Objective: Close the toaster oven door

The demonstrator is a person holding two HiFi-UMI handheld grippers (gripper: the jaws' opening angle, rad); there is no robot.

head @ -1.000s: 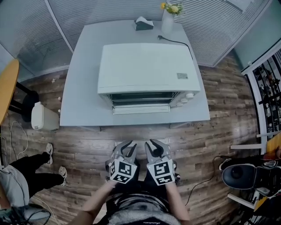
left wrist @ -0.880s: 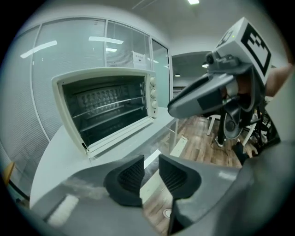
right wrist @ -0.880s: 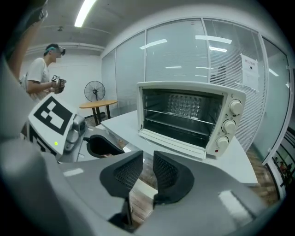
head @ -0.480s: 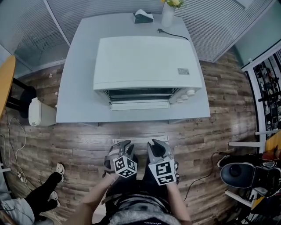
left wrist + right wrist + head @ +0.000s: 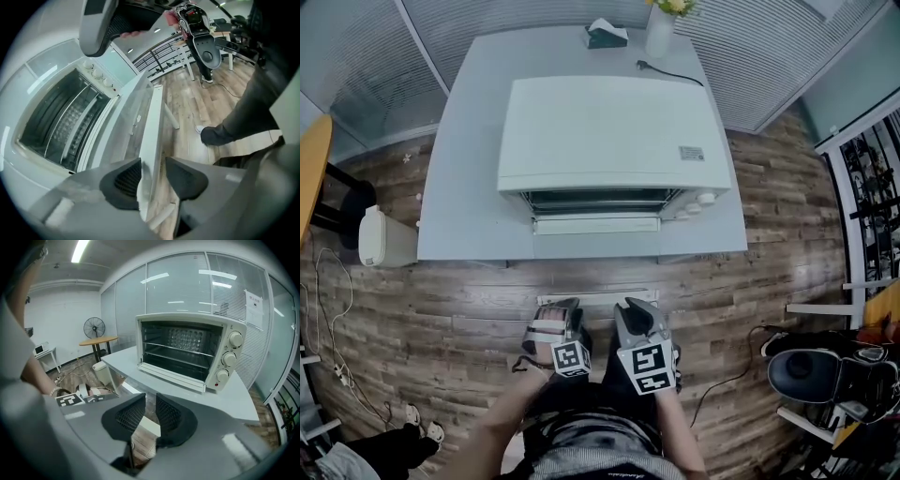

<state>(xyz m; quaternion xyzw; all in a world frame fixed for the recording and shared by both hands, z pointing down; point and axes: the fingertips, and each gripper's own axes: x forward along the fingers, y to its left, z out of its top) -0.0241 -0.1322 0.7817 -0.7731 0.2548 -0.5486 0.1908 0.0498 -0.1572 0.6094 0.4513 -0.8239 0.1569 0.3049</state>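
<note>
A white toaster oven (image 5: 614,131) stands on the grey table (image 5: 469,187). Its door (image 5: 598,225) is down, a white bar along the bottom of the dark opening, and the racks show inside (image 5: 187,350). Both grippers hang side by side over the wooden floor, short of the table's front edge. My left gripper (image 5: 555,311) is rolled onto its side. Its jaws have just been opening and stand open (image 5: 152,176) with nothing between them; the table's edge shows through the gap. My right gripper (image 5: 637,309) is slightly open (image 5: 150,413) and empty, pointing at the oven.
A vase (image 5: 661,23), a tissue box (image 5: 605,36) and a loose plug with its cord (image 5: 670,73) sit at the table's back. A white bar (image 5: 598,298) lies on the floor ahead of the grippers. A white bin (image 5: 384,239) stands left, an office chair (image 5: 811,375) right.
My left gripper has sunk and rolled, and its jaws have opened wider. The right gripper has hardly moved. A person's legs at the lower left have drifted toward the corner.
</note>
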